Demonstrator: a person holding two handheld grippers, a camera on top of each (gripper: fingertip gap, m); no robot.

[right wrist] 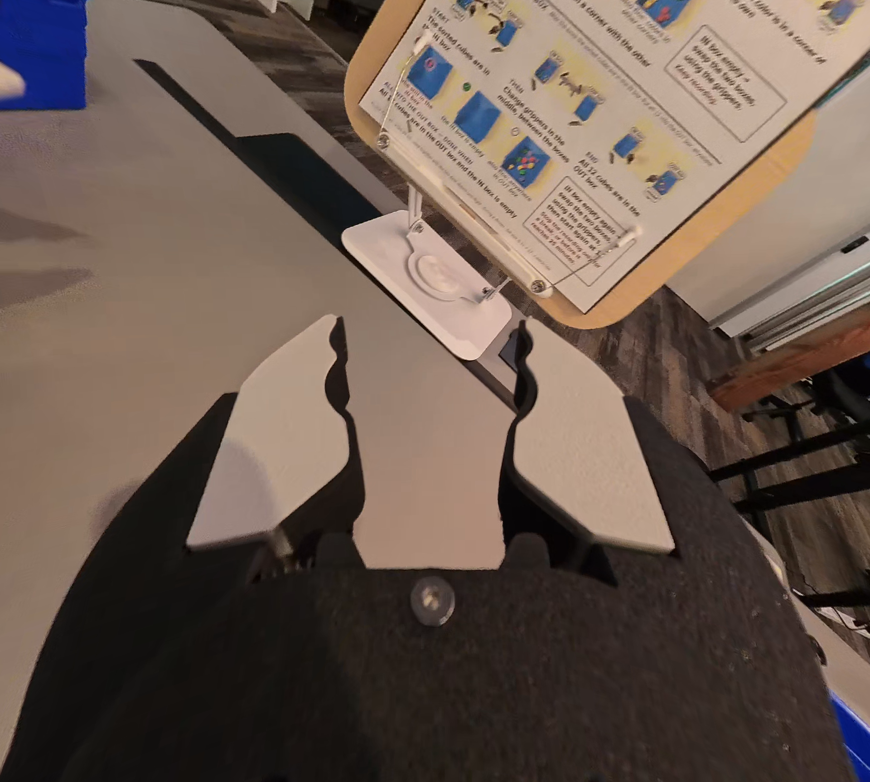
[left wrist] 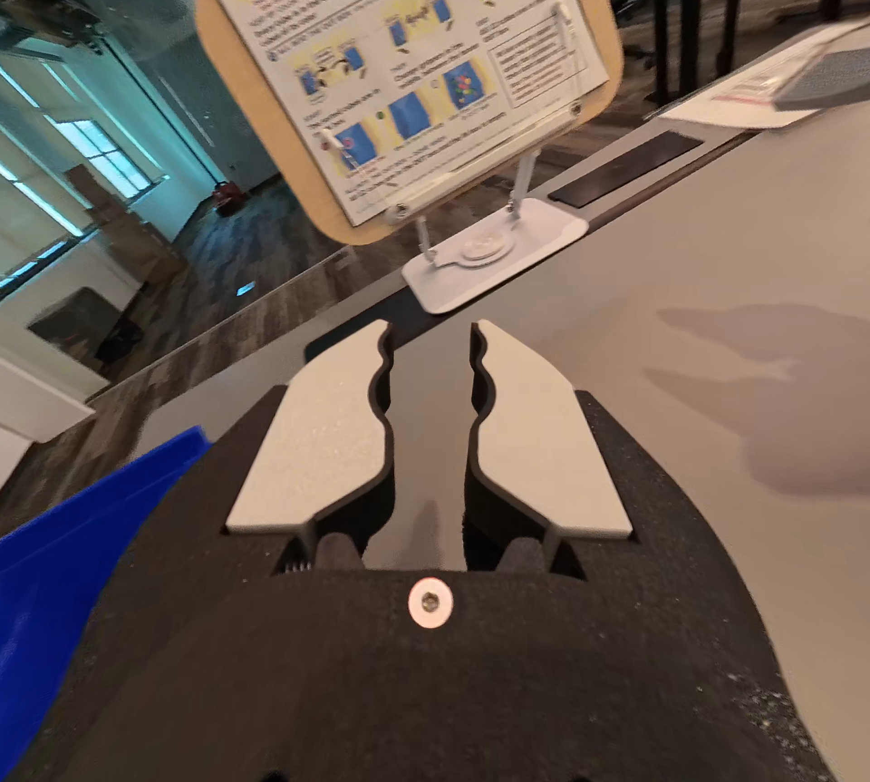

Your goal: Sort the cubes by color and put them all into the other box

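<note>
Both your tools are empty with fingers spread, the left tool (left wrist: 430, 326) and the right tool (right wrist: 430, 321) hovering over the bare grey desk (left wrist: 659, 382), apparently between boxes. No cubes show; only blue plastic box (right wrist: 42, 29) edges appear.

Left hand-held gripper (left wrist: 430, 328) parted, empty; right hand-held gripper (right wrist: 430, 326) wider.

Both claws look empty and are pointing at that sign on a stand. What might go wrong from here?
No cubes show in either view, so any reach now would be blind. The sheet stand sits just ahead of the open right gripper and left gripper; pushing forward might knock it. The blue box lies close beside the left gripper and might get bumped.
</note>
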